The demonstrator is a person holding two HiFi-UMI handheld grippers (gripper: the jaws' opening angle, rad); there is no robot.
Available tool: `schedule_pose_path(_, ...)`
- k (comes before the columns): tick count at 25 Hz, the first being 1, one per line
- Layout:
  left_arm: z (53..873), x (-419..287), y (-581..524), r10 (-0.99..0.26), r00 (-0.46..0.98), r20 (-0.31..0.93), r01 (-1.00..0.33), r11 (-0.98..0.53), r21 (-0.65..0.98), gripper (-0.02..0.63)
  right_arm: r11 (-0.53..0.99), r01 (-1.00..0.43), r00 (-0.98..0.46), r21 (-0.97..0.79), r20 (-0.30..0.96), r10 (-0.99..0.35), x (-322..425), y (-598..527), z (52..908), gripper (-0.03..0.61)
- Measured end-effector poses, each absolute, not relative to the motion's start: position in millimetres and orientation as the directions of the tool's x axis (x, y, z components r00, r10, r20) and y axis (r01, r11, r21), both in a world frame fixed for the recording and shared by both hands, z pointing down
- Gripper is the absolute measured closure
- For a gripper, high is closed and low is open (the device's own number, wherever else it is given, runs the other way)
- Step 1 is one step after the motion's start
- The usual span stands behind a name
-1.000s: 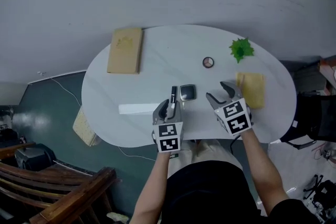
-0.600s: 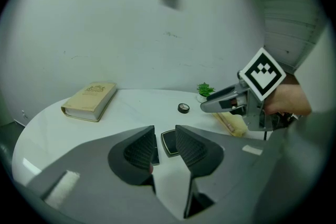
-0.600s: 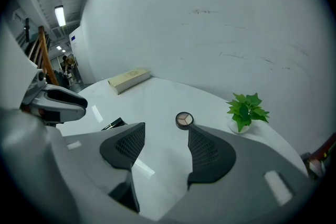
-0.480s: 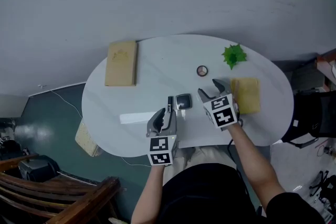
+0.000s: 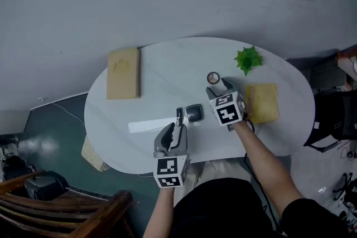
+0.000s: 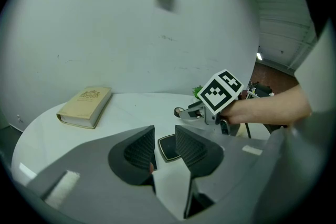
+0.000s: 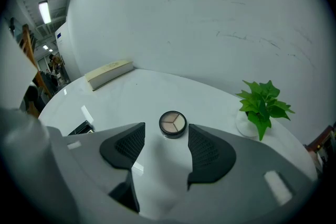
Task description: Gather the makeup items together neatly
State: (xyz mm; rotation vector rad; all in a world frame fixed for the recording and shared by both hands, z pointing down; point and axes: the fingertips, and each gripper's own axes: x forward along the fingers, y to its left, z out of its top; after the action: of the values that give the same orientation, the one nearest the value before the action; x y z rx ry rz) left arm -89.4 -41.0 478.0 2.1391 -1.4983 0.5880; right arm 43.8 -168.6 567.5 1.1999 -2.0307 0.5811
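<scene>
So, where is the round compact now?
The round compact lies right of the table centre in the head view, just beyond the open right gripper, left of the plant.

- Yellow book, right end of the table: left edge partly covered by the right gripper.
- Square compact, near the front edge: both sides are hidden behind the jaws of the left gripper. Only a middle strip shows.
- Slim black item: one end is visible and the rest lies behind the gripper body. Its kind cannot be told.
- Round compact: tiny in the left gripper view and half screened by the right gripper.
- Plant, far right edge: only a few leaves show past the right gripper. The base of its pot is cut by a jaw.
- Tan book, left end: the cover emblem is too small to read.
- Wooden chair: cut off by the picture's bottom-left corner.
</scene>
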Motion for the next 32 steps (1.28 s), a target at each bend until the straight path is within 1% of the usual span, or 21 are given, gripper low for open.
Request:
schedule_pose_path(13,474.2,-84.3,-51.0,-0.739,0.342,0.581,-0.936,-0.322,0.141,0.492,0.457,-0.889,-0.305,-0.024,0.774,-0.554,40.5,-191.9,593.7,0.31)
schedule_pose_path(14,474.3,-84.7,-51.1,-0.738,0.343,0.582,-0.936,-0.323,0.142,0.492,0.455,-0.89,-0.3,-0.02,0.777,-0.554,40.2,-192.9,594.7,0.314)
schedule_pose_path(16,474.1,-86.4,-51.9,-0.739,0.343,0.58,-0.936,-0.322,0.144,0.492,0.452,-0.892,-0.29,-0.011,0.78,-0.555,39.5,-194.9,596.3,0.342)
schedule_pose_path(19,473.4,-89.1,-51.6,-0.742,0.34,0.578,-0.937,-0.315,0.148,0.494,0.45,-0.893,-0.29,-0.013,0.781,-0.552,37.7,-194.3,596.2,0.356)
schedule_pose_path(27,472.2,-90.4,-48.3,-0.749,0.335,0.571,-0.94,-0.31,0.144,0.494,0.441,-0.898,-0.274,-0.001,0.785,-0.556,43.0,-192.5,593.5,0.357)
schedule_pose_path(32,470.8,-89.8,-47.9,-0.759,0.336,0.558,-0.94,-0.305,0.152,0.497,0.443,-0.897,-0.289,-0.008,0.769,-0.571,47.2,-185.6,578.5,0.357)
